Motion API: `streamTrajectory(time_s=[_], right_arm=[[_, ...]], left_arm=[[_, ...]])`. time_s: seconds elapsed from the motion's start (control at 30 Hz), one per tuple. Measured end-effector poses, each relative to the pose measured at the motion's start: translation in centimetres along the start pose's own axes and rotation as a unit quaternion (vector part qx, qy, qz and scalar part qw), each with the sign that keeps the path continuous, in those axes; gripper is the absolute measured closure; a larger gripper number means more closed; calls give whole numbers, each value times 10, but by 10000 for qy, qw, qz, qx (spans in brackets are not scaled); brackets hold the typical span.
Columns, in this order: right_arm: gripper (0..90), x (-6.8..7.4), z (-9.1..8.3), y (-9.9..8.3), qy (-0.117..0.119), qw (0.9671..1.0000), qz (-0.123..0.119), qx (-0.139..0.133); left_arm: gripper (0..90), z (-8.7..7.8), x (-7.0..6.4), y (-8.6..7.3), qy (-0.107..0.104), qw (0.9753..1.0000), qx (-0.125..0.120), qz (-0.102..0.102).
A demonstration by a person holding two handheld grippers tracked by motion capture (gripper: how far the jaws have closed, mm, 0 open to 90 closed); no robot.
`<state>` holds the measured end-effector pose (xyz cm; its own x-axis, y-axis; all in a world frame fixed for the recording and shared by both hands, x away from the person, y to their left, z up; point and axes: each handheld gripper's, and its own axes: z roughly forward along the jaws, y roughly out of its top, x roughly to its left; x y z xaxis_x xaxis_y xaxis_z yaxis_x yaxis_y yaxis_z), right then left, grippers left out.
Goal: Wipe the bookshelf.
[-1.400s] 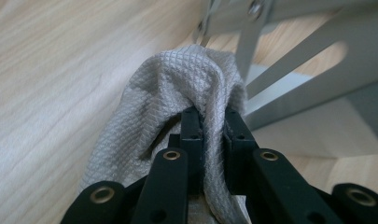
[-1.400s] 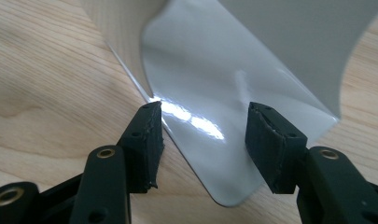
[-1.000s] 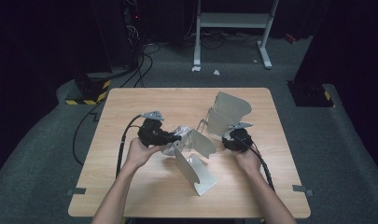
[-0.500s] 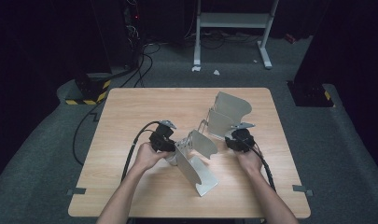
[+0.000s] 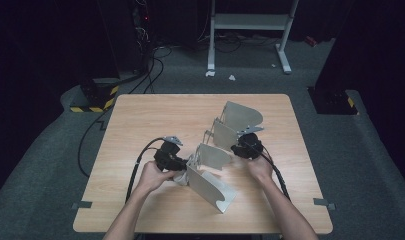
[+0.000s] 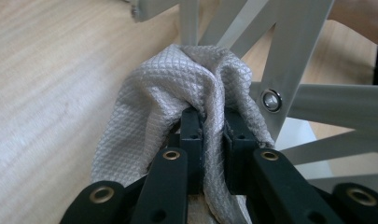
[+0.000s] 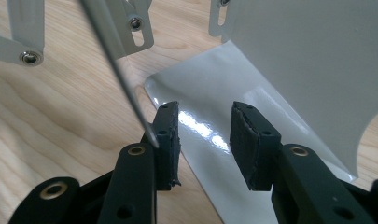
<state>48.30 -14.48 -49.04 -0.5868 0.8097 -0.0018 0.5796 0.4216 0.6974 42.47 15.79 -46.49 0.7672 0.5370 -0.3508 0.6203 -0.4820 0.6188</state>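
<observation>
A grey metal rack point(image 5: 210, 187) of several upright plates joined by link bars stands across the middle of the table. In the left gripper view my left gripper point(image 6: 213, 121) is shut on a pale quilted cloth point(image 6: 177, 84), which is pressed against the rack's struts point(image 6: 289, 60). From above, the left gripper point(image 5: 186, 164) sits at the rack's left side with the cloth point(image 5: 182, 175) bunched under it. My right gripper point(image 7: 205, 126) is open over a glossy grey base plate point(image 7: 214, 88), and a thin plate edge point(image 7: 116, 70) touches its left finger. Seen from above, the right gripper point(image 5: 236, 149) is beside a middle plate point(image 5: 225, 135).
The wooden table point(image 5: 150, 120) has bare surface at the back and left. Black cables point(image 5: 137, 165) trail from both grippers toward the front edge. Beyond the table are a white stand frame point(image 5: 250, 22) and a yellow-black striped block point(image 5: 92, 105) on the dark floor.
My left gripper with the cloth has moved right and nearer to the person, along the rack's left side. The right gripper has barely shifted.
</observation>
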Motion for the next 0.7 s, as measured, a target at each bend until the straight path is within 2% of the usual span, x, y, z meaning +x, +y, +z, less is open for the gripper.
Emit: streamTrajectory(time_s=[0.17, 0.27, 0.37, 0.43, 0.47, 0.5, 0.6, 0.7], right_arm=[[627, 11, 6, 6, 113, 9999, -68, -19], [615, 16, 11, 8, 247, 9997, -42, -21], [603, 15, 13, 7, 199, 9998, -55, 69], [564, 10, 16, 4, 206, 9996, 40, 184], [556, 6, 17, 2, 168, 9994, 112, 271], [544, 1, 22, -2, 36, 9986, 176, 488], [543, -2, 21, -5, -8, 9990, 194, 392], [534, -1, 22, -8, -107, 9994, 110, 315]], left_arm=[[809, -5, -4, -9, -37, 10000, -50, -61], [807, -9, -5, -11, 27, 9999, -126, -93], [807, -12, -4, -5, 81, 9996, -252, -112], [807, -18, -5, 4, 106, 9989, -443, -107], [807, -21, -6, 11, 106, 9984, -556, -82], [808, -25, -9, 20, 139, 9976, -676, -7], [807, -29, -13, 29, 253, 9967, -760, 101], [806, -37, -11, 36, 216, 9927, -1187, -27]])
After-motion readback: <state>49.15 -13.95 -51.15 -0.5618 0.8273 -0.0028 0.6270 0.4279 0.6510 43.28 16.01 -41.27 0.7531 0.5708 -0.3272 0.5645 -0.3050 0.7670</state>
